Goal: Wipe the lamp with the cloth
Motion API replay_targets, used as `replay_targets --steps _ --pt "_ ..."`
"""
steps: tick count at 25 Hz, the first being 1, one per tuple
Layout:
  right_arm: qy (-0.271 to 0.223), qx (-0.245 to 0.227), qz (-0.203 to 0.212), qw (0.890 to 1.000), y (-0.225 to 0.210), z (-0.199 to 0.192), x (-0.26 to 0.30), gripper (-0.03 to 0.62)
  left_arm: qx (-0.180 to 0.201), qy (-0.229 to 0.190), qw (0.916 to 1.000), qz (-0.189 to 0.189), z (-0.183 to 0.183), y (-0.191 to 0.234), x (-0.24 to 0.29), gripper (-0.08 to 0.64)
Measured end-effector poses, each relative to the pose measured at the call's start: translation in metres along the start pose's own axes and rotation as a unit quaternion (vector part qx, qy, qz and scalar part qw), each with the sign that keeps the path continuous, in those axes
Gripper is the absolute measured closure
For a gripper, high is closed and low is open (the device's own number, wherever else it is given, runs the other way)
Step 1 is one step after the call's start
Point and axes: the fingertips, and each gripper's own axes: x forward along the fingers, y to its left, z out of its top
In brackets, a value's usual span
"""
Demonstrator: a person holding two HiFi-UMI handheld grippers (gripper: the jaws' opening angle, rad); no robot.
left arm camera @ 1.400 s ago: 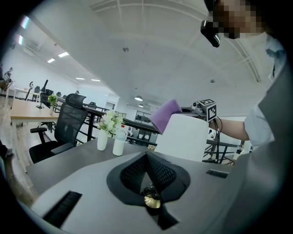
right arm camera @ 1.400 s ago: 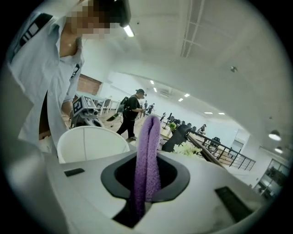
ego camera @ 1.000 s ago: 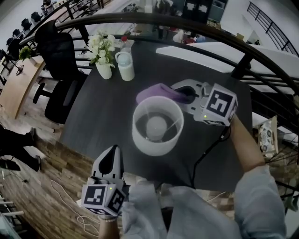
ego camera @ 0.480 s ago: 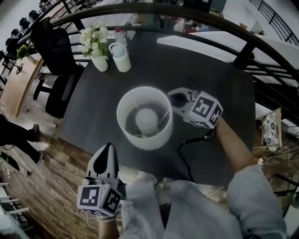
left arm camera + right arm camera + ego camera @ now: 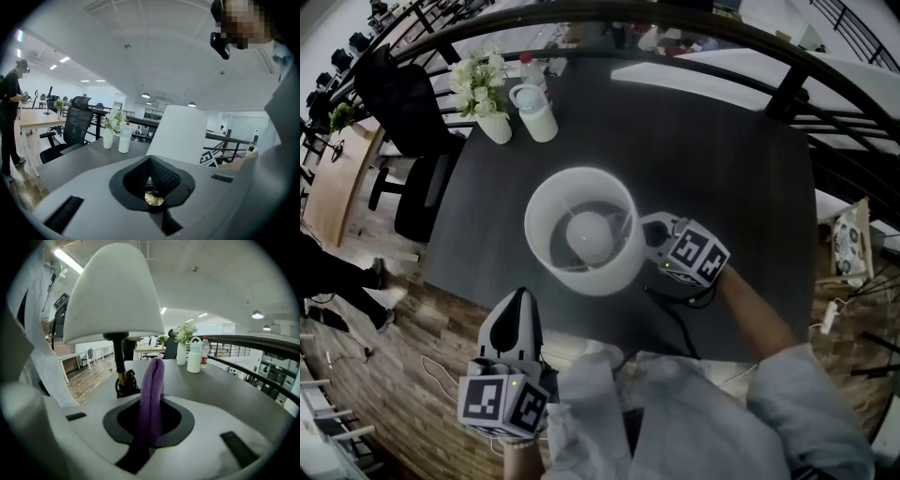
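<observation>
Standing upright, purple cloth (image 5: pixel 151 394) faces white lamp (image 5: pixel 115 296).

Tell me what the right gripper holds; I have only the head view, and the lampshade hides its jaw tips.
Observer: The right gripper is shut on a purple cloth that stands up between its jaws.
Operator: Place the cloth against the lamp.
Observer: It is lower than the lampshade, beside the lamp's black base; contact I cannot tell.
Operator: Report the left gripper.
Observer: The left gripper is shut, with nothing between its jaws.
</observation>
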Motion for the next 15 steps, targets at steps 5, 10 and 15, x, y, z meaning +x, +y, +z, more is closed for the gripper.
replay_targets --steps 5,10,15 --pt "0.009 0.019 -0.026 0.999 0.024 -0.014 -0.011 0.543 0.002 -0.005 0.9999 -0.014 0.007 -0.002 0.003 0.548" --pt "0.006 0.046 -0.052 0.998 0.051 -0.021 -0.018 0.543 0.004 -0.009 0.9993 -0.035 0.011 -0.002 0.005 0.548" --pt "0.011 0.057 -0.07 0.996 0.086 -0.03 -0.019 0.543 0.007 -0.013 0.9984 -0.055 0.016 0.0 0.005 0.548"
